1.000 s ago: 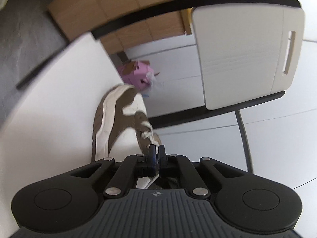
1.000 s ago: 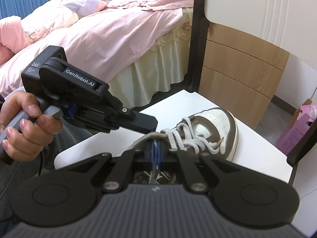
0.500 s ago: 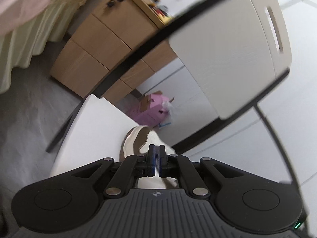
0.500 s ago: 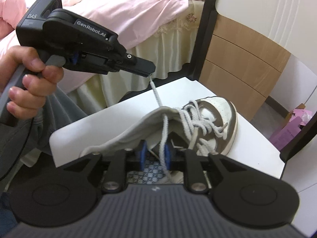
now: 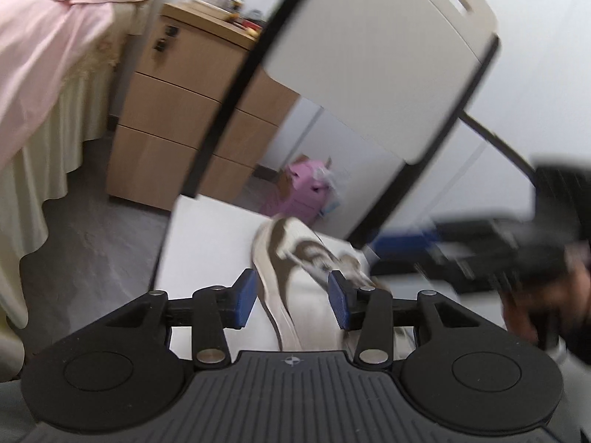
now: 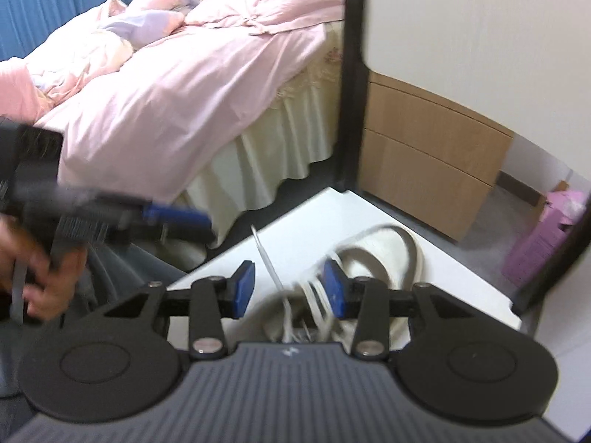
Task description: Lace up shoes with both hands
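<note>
A brown and white sneaker (image 5: 291, 254) lies on the white chair seat (image 5: 207, 243). My left gripper (image 5: 291, 299) hovers over its heel end, and its jaws are opening with no lace between the blue pads. In the right wrist view the sneaker (image 6: 380, 247) is blurred and its white laces (image 6: 314, 295) hang loose. My right gripper (image 6: 289, 288) is above the laces, its jaws opening. One free lace end (image 6: 266, 254) runs up between its pads, untouched. The left gripper (image 6: 203, 221) shows blurred at the left, held by a hand (image 6: 40, 273).
The chair's white back (image 5: 369, 74) with its black frame rises behind the shoe. A bed with pink covers (image 6: 177, 85) stands left, and a wooden drawer cabinet (image 6: 424, 162) is beyond the seat. A pink box (image 6: 546, 229) sits on the grey floor.
Both grippers went from shut on lace to open and let the lace go. Both rose away from the sneaker. The left gripper rolled and swung, so its view now tilts differently.
</note>
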Motion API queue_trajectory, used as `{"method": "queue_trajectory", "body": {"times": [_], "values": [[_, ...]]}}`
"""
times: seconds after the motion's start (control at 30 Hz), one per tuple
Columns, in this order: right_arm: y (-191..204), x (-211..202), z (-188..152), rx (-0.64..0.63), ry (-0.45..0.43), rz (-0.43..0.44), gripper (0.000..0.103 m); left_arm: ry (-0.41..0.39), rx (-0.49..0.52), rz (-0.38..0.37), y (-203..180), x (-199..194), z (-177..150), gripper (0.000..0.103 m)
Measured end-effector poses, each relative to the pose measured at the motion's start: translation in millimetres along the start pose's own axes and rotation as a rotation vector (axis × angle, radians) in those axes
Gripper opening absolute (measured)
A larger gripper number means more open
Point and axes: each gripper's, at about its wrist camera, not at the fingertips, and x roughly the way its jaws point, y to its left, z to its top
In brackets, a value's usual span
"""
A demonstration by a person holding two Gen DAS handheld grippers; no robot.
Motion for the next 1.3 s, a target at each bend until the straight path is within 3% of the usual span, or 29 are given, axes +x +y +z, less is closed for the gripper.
{"method": "queue_trajectory", "body": {"times": [0.07,0.27,0.33,0.6,0.8,1.07,1.17,1.27,1.3], "values": [[-0.2,13.2,10.6,0.006,0.034,0.02,0.041,0.024,0.053,-0.002,-9.7,1.0,-4.4,0.046],[9.8,48.8,18.8,-0.044,0.177,0.005,0.037,0.084,0.09,-0.031,-19.0,18.1,-15.6,0.045],[11.6,55.6,17.0,-0.041,0.202,0.009,0.011,0.112,0.107,-0.035,-23.7,27.2,-20.8,0.043],[8.0,43.6,21.3,0.041,0.12,-0.026,0.003,0.156,0.189,-0.025,-39.8,50.0,-33.9,0.04],[12.4,22.0,36.9,0.052,0.033,-0.03,0.002,0.166,0.195,-0.04,-39.3,52.6,-33.1,0.04],[35.7,3.9,92.9,0.036,-0.11,0.07,0.002,0.16,0.195,-0.047,-39.9,52.9,-34.4,0.04],[44.2,10.9,110.7,0.01,-0.121,0.082,0.003,0.155,0.189,-0.05,-39.5,53.0,-34.3,0.04],[39.1,19.0,117.5,0.013,-0.111,0.083,0.016,0.151,0.185,-0.052,-39.0,53.8,-33.5,0.04],[37.1,17.7,118.5,0.007,-0.119,0.069,0.035,0.15,0.184,-0.053,-38.8,54.0,-33.3,0.04]]}}
